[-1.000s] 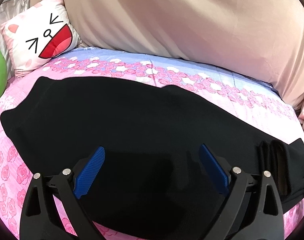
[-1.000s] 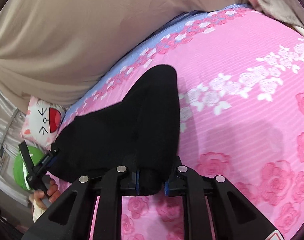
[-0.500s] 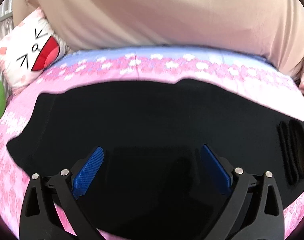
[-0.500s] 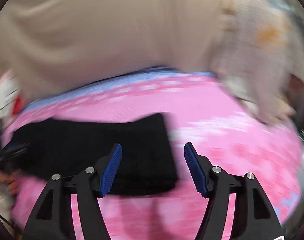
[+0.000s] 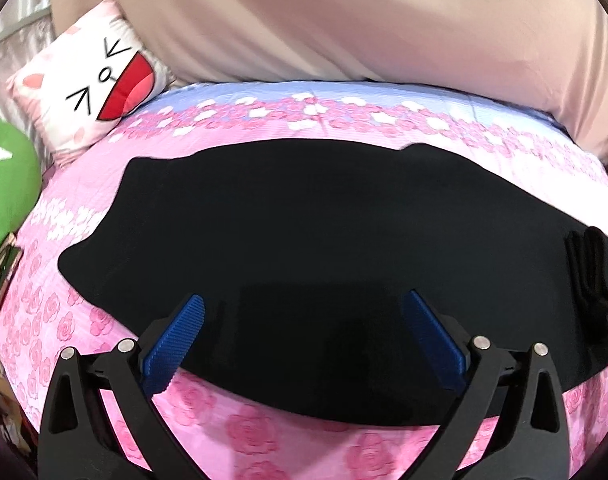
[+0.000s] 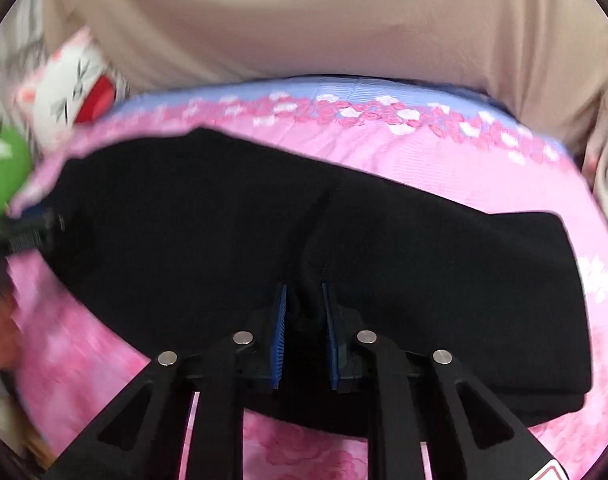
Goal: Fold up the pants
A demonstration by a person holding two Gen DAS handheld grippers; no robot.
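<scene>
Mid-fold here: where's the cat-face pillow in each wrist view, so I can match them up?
Left wrist: cat-face pillow at upper left, against the beige bedding.
Right wrist: same pillow, blurred, upper left.
Shared landmark: the green cushion just below it, at the left edge in both.

Left black plastic two-finger gripper (image 5: 303,338), ribbed blue pads, silver pivot screws; right black plastic two-finger gripper (image 6: 303,334), matching blue pads, silver screws

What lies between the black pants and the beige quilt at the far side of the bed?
Only bedsheet: a pink rose band, then a blue strip, between the pants and quilt. Clearest in the left wrist view.
</scene>
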